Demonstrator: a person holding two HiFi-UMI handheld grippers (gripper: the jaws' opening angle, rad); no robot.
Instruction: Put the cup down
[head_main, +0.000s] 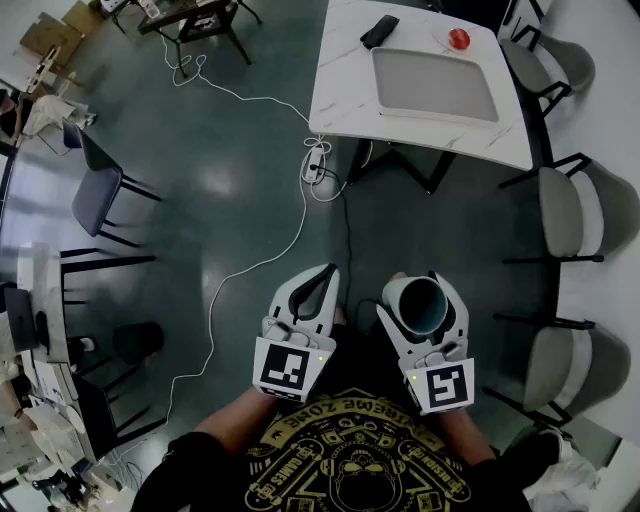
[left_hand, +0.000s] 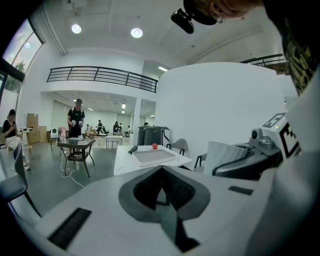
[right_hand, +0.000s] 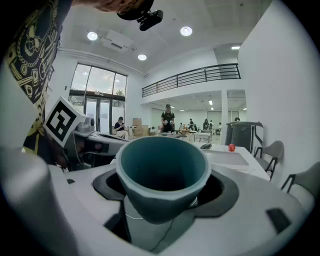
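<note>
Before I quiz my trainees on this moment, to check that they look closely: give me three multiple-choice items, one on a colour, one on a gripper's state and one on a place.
1. What colour is the cup in the right gripper?
A. Red. B. Teal. C. Yellow.

2. How is the left gripper?
A. Shut on the cup. B. Wide open. C. Shut, with nothing in it.

3. Where is the small red thing?
A. On the white table, beside the tray. B. In the cup. C. In the left gripper.

Answers:
1. B, the right gripper view looks into its teal inside.
2. C, the left gripper view shows its jaws meeting with nothing between them.
3. A, the head view shows it on the tabletop by the tray's far corner.
</note>
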